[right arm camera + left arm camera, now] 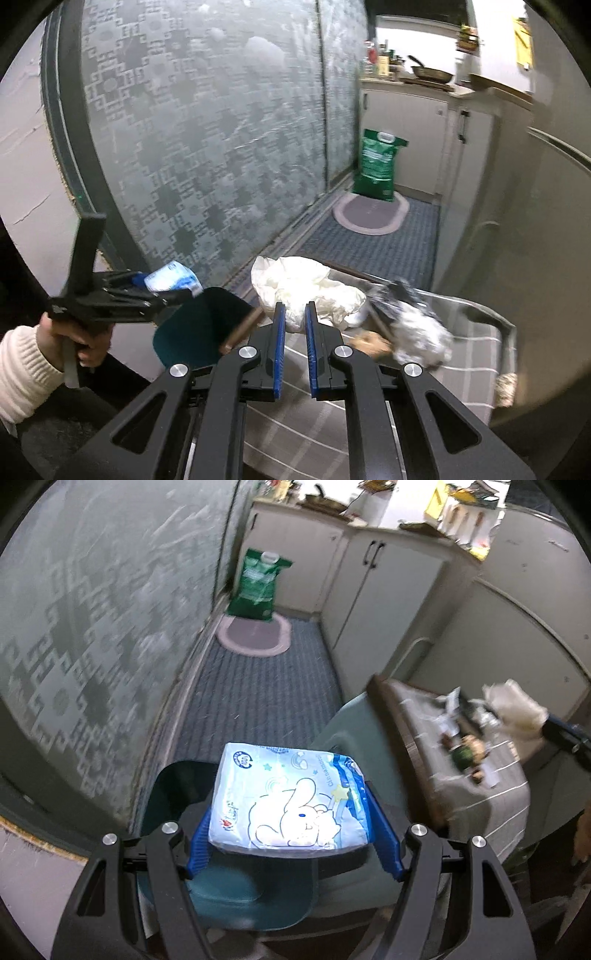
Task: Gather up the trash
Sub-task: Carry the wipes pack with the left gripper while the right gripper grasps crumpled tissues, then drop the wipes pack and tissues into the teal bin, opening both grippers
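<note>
My left gripper (295, 805) is shut on a light blue tissue pack (291, 801) printed with a white cartoon rabbit, and holds it above a teal bin (236, 897) with a dark inside. In the right wrist view the same pack (173, 280) shows at the left, above the bin (199, 328). My right gripper (295, 314) is shut on a crumpled white paper or plastic wad (310, 291) over the small table. A crinkled black and white wrapper (413, 321) lies on the table just right of it.
The small table has a grey striped cloth (491, 790) with several scraps of trash (465, 746). A patterned glass door (207, 147) runs along the left. A green sack (258, 585) and an oval mat (255, 635) sit at the far end by white cabinets (373, 602).
</note>
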`<state>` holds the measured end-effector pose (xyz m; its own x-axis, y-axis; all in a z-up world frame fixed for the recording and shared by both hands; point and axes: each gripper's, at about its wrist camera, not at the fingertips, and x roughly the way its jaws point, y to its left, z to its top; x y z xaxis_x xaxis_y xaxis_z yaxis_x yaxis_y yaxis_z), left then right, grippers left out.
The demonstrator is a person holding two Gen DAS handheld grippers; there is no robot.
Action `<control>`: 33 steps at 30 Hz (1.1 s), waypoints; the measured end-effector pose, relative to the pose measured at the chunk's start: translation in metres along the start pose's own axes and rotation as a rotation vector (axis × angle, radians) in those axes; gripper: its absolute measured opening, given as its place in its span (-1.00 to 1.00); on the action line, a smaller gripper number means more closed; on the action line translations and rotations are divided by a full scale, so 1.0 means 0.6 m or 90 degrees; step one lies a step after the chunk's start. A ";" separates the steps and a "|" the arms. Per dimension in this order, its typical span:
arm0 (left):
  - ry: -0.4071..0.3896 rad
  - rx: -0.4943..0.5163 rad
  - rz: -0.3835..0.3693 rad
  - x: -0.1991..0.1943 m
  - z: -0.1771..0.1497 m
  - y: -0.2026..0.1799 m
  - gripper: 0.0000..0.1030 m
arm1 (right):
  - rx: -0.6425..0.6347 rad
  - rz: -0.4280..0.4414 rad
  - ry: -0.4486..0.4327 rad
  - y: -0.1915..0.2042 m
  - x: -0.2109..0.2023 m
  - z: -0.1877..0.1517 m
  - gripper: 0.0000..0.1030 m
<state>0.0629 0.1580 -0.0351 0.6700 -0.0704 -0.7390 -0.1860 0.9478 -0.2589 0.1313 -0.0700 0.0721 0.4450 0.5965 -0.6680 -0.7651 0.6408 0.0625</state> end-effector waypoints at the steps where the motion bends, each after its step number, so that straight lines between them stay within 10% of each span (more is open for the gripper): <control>1: 0.007 -0.001 0.007 0.004 -0.006 0.010 0.43 | -0.004 0.010 0.004 0.013 0.010 0.003 -0.80; 22: 0.172 0.014 0.057 0.124 -0.105 0.110 0.43 | -0.013 0.056 0.178 0.147 0.216 0.010 -0.80; 33: 0.146 0.032 0.068 0.103 -0.094 0.109 0.61 | -0.011 0.061 0.220 0.170 0.273 0.001 -0.80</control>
<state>0.0514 0.1981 -0.1328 0.4669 -0.0330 -0.8837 -0.2063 0.9677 -0.1451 0.1264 0.0935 -0.0306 0.1896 0.4529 -0.8712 -0.8052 0.5794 0.1260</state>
